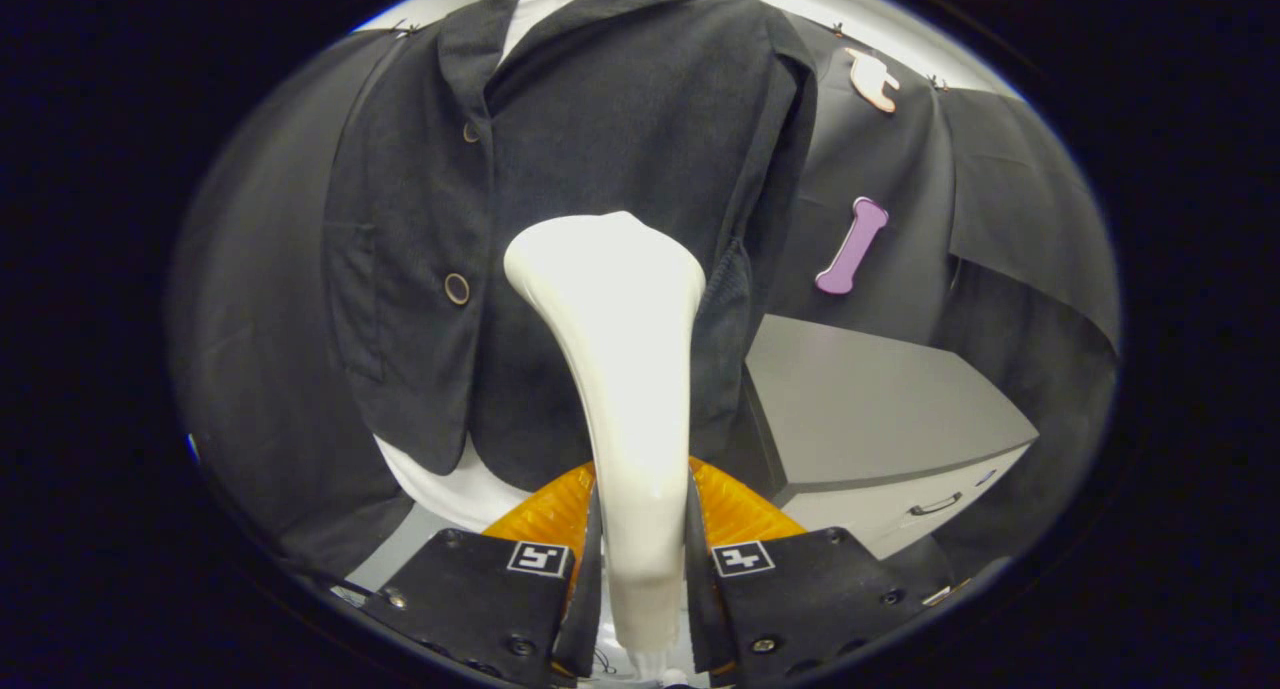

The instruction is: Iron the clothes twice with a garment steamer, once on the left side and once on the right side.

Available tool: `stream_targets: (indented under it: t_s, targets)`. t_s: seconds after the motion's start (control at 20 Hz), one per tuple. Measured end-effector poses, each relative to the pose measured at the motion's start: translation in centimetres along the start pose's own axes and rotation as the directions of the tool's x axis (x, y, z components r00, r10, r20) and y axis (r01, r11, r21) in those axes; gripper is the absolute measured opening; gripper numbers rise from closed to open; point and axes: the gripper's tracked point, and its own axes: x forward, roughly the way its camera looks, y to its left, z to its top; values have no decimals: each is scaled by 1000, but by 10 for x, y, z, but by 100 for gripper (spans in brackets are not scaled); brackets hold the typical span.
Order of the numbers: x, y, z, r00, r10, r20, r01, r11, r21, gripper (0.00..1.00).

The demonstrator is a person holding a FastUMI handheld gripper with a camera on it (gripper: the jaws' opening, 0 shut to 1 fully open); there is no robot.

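Gripping the white garment steamer (pixel 620 369) by its handle, gripper (pixel 640 559) fingers clamped on either side, head upright against the dark jacket (pixel 600 119) hanging just ahead. Positioned low on the front panel beside the buttoned placket, near the grey cabinet (pixel 880 409). Judged mid-pass; next, steady travel along the panel, head kept flush.
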Motion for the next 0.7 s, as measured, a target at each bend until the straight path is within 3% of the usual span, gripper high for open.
stream_targets:
  t_s: [0.4, 0.7]
  targets:
    - [1, 1, -3, 1000, 2, -11, -2, 1000, -6, 39]
    - [14, -4, -19, 996, 30, -88, -28, 999, 18, 39]
